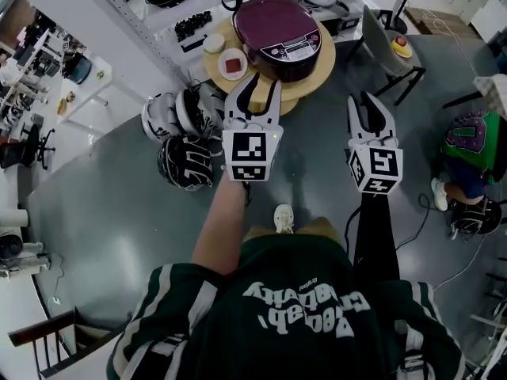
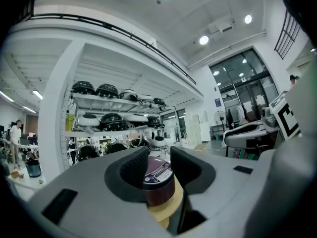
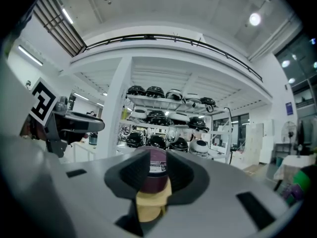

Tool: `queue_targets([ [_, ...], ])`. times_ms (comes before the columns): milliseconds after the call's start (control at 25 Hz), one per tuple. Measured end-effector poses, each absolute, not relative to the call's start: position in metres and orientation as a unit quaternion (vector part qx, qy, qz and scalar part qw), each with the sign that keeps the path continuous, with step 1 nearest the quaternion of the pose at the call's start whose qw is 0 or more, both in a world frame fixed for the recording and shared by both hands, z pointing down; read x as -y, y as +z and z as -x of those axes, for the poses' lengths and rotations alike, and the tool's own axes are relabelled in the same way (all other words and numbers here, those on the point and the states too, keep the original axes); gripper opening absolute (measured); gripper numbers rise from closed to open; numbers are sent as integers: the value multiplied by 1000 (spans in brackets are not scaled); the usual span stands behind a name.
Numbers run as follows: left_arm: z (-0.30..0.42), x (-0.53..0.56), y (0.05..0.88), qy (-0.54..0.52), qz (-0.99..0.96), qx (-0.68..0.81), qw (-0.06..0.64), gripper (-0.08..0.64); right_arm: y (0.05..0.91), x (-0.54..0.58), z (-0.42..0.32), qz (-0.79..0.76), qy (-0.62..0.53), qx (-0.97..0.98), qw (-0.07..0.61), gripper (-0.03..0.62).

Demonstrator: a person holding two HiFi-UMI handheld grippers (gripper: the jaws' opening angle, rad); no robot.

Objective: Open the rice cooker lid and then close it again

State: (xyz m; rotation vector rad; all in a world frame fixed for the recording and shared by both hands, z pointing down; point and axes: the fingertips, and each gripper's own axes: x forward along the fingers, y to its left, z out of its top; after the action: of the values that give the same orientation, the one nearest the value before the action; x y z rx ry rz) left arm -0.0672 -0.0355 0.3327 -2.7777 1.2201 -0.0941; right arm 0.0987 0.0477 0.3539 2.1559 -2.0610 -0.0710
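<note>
A dark maroon rice cooker with its lid down stands on a round wooden table. My left gripper hovers just short of the table's near edge, jaws apart, nothing between them. My right gripper is further right and short of the table, also open and empty. In the left gripper view the rice cooker shows through the gap of the left gripper, some way ahead. In the right gripper view the rice cooker on the table shows beyond the right gripper.
A small white dish with something red and a white round piece lie on the table's left part. Several helmets lie on the floor at the left. A shelf rack stands behind. A person in green sits at the right.
</note>
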Motion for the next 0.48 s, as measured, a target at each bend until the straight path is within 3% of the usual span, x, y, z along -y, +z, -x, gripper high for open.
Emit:
queue_targets([
  [480, 56, 88, 338, -35, 913, -404, 47, 126, 353, 6, -115, -714, -27, 695, 86, 110],
])
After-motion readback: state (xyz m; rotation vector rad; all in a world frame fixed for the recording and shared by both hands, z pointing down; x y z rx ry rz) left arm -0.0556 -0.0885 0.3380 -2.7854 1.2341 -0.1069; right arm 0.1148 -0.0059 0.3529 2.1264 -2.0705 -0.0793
